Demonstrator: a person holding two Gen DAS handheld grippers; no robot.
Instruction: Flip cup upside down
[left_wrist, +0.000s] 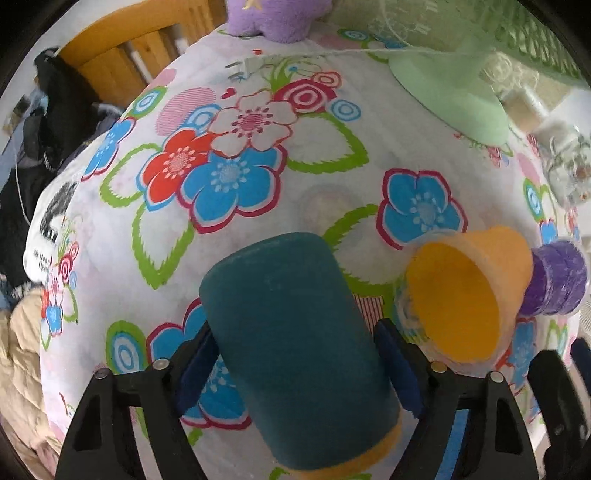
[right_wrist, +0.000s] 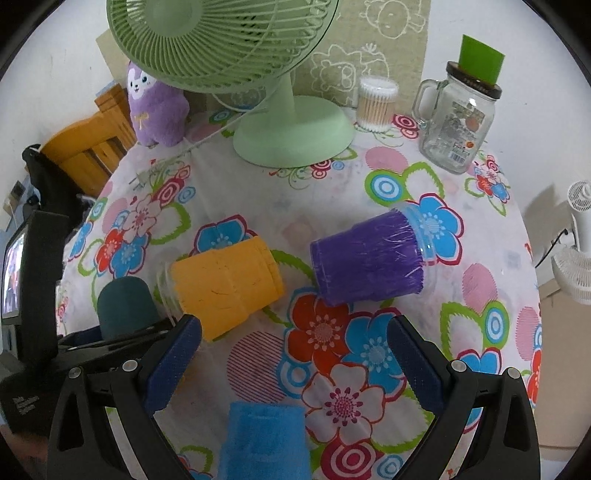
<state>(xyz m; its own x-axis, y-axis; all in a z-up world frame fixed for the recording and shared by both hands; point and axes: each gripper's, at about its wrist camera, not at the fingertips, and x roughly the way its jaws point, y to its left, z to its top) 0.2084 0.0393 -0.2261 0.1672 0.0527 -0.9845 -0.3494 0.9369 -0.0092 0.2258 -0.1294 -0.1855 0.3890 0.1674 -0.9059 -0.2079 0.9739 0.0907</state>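
Left gripper (left_wrist: 295, 354): jaws pinching teal cup (left_wrist: 295, 347) across its sides, pads flat on the flocked wall. Cup held closed end forward toward 12 o'clock, orange-lined rim at 6 o'clock nearest the camera; whether it rests on the cloth or hangs above it, cannot tell. Side grip probably chosen so a wrist roll can turn the cup over without regrasping. In the right wrist view, same teal cup (right_wrist: 125, 304) at 9 o'clock, rounded end showing above the left gripper's body.

Right gripper (right_wrist: 295, 354): jaws spread wide, nothing between them; bare flowered cloth (right_wrist: 236, 192) in the gap. Likely kept apart in readiness for the next cup.

Blue cup (right_wrist: 264, 441): at 6 o'clock, low between the right jaws' bases, touching neither as far as visible; orientation hard to read.

Orange cup (right_wrist: 225, 286): lying on its side at 10 o'clock, just beyond the left fingertip of the right gripper, apart from it. From the left wrist, orange cup (left_wrist: 465, 295) at 3 o'clock, mouth facing the camera.

Purple cup (right_wrist: 365, 260): on its side at 1 o'clock, beyond the right jaws, near the orange cup, not touching. Also purple cup (left_wrist: 557, 282) at 3 o'clock, partly behind the orange one.

Beyond, toward 12 o'clock: green fan (right_wrist: 291, 136), glass jar (right_wrist: 452, 125), plush toy (right_wrist: 157, 107).
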